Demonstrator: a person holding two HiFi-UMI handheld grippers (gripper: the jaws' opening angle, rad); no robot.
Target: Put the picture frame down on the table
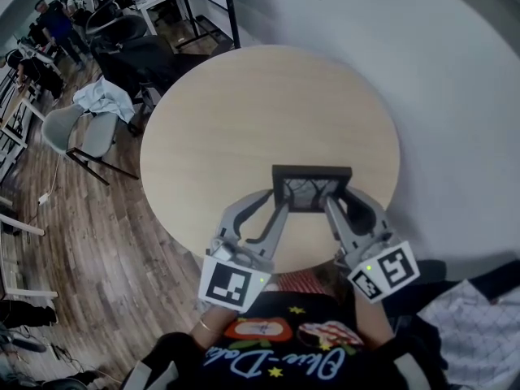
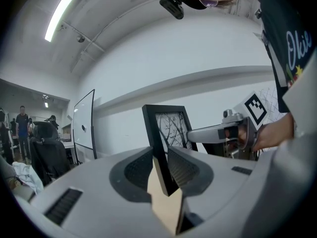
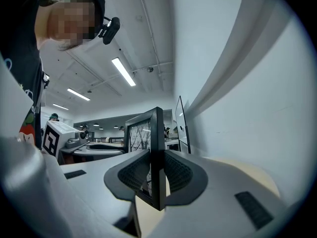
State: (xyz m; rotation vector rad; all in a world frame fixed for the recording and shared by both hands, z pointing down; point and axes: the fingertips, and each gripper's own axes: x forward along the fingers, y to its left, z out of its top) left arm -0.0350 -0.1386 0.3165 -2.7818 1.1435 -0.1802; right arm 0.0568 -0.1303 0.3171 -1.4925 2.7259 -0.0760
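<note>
The round, pale wood desk (image 1: 244,112) is the biggest thing here, its top bare apart from what the person holds over its near side. There the picture frame (image 1: 311,187) stands more or less upright, a black moulding around a print of bare branches. I cannot tell whether its bottom edge touches the wood.

The left tool (image 1: 279,208) is clenched on the frame's left side rail, near a lower corner. The right tool (image 1: 331,210) is clamped just as firmly on the opposite rail, the ribbed pads pressing front and back.

By its look the frame is light and stiff, so it should not sag between the two holds. The front is probably glazed, which would make it slick and breakable. The rails seem the right place to grip, never the face, and it wants lowering evenly.

The frame shows no brand or label. The person's dark shirt (image 1: 276,356) carries white cursive lettering, too cut off to read whole. The cubes bear only square marker patterns.
</note>
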